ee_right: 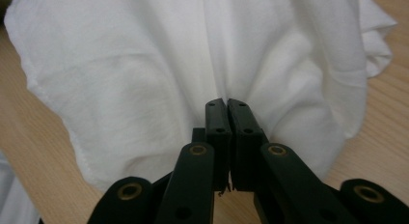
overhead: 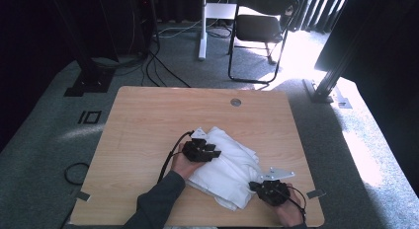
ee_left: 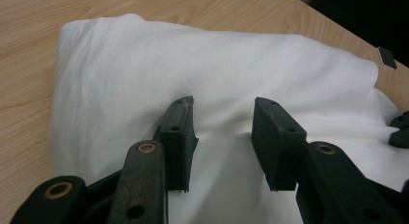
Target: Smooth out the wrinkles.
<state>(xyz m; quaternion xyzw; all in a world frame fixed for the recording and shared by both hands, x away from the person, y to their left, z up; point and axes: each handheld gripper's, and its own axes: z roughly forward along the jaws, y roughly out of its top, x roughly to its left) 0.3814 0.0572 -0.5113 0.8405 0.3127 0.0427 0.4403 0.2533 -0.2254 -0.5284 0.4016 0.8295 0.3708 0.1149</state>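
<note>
A crumpled white cloth (overhead: 227, 165) lies on the near middle of the wooden table (overhead: 148, 120). At its left edge is my left gripper (overhead: 211, 152). In the left gripper view the cloth (ee_left: 217, 69) spreads under the left gripper (ee_left: 224, 110), whose jaws stand apart with their tips on the fabric and a slight wrinkle between them. My right gripper (overhead: 257, 185) is at the cloth's near right corner. In the right gripper view, the right gripper (ee_right: 226, 105) has its jaws pressed together on a gathered fold of the cloth (ee_right: 144, 64).
A round grommet hole (overhead: 235, 102) sits near the table's far edge, and a tape mark (overhead: 315, 193) at its near right corner. Beyond the table stand a black folding chair (overhead: 259, 26) and a white post (overhead: 202, 26), with cables (overhead: 163, 66) on the carpet.
</note>
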